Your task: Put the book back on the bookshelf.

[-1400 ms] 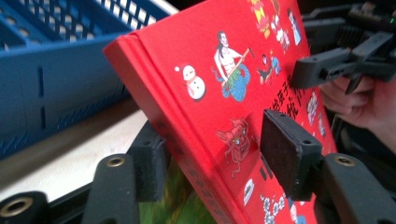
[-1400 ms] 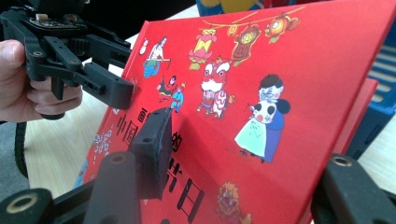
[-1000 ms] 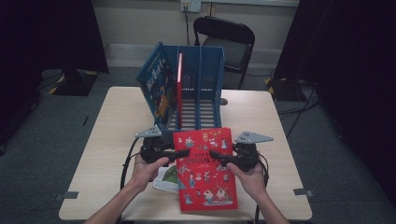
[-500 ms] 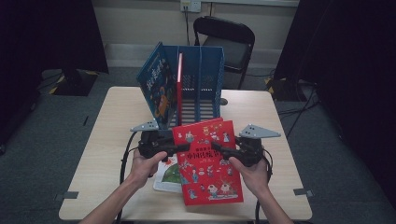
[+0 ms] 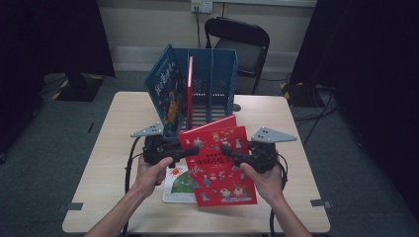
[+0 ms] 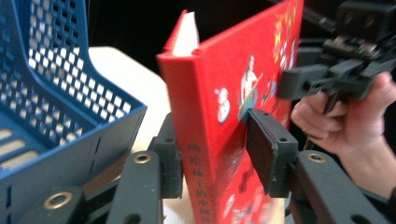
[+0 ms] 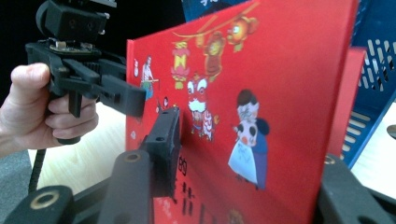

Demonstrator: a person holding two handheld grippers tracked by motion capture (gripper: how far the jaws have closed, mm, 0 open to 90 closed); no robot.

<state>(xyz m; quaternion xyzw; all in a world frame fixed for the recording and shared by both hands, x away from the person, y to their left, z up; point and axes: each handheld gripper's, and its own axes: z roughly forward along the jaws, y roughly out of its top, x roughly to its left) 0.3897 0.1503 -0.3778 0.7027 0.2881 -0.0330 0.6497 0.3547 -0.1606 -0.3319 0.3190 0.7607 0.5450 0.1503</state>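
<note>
Tongs, left [image 5: 190, 151] and right [image 5: 228, 152], I keep clamped on opposite edges of the red book [image 5: 217, 165], tilted above the tabletop [image 5: 113, 148], long axis toward the blue rack [image 5: 212, 81] just ahead.

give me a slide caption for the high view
Two handheld grippers, left gripper and right gripper, clamp a red picture book raised in front of a blue file rack.

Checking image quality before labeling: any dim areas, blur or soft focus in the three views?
High view: table evenly lit, room around it very dark, red book slightly soft. Left gripper view: near jaws and blue rack blurred, the book's cover sharper. Right gripper view: the book's cover crisp, left tool and hand sharp, jaws at the bottom soft.
</note>
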